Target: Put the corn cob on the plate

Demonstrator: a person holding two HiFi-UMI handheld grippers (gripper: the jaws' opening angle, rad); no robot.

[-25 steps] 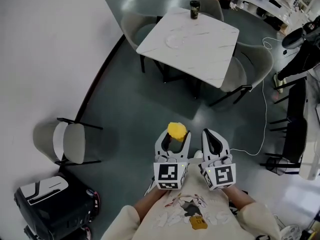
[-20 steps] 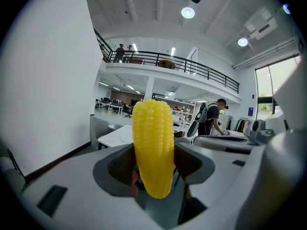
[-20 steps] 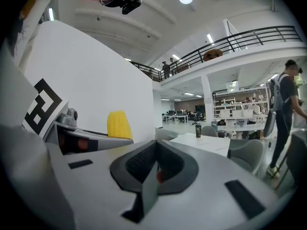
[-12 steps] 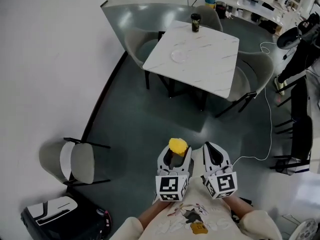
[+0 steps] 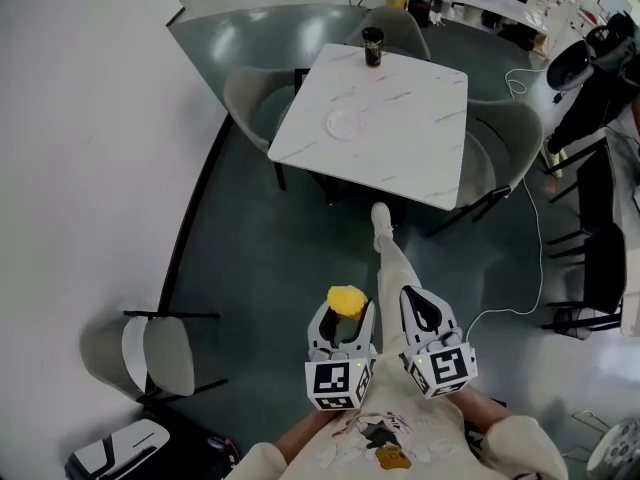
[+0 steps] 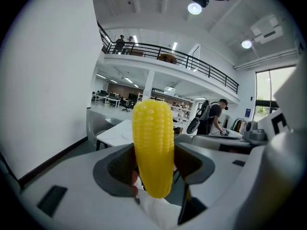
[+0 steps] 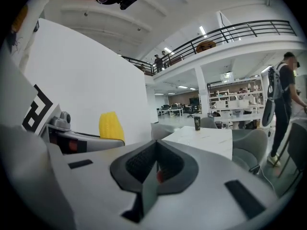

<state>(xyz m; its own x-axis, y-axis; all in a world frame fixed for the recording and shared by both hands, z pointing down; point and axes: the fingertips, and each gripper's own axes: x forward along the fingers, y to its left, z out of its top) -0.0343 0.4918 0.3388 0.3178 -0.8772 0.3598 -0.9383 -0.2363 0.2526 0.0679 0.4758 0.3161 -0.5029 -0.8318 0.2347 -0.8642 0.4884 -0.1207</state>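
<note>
A yellow corn cob [image 6: 152,145] stands upright between the jaws of my left gripper [image 5: 343,320], which is shut on it; the cob [image 5: 346,301] shows low in the head view. My right gripper [image 5: 423,311] rides just to its right, shut with nothing in it. From the right gripper view the corn cob [image 7: 111,126] pokes up at the left. A pale round plate [image 5: 342,124] lies on the white marble table [image 5: 400,148] far ahead, well beyond both grippers.
A dark cup [image 5: 373,46] stands at the table's far edge. Grey chairs [image 5: 251,96] ring the table, another chair [image 5: 165,353] sits by the white wall at left. The person's leg and shoe [image 5: 383,226] stretch forward. A cable [image 5: 528,253] trails on the floor at right.
The view has shifted closer to the table as the person steps forward; a leg now shows ahead. Both grippers keep their hold and place against the body.
</note>
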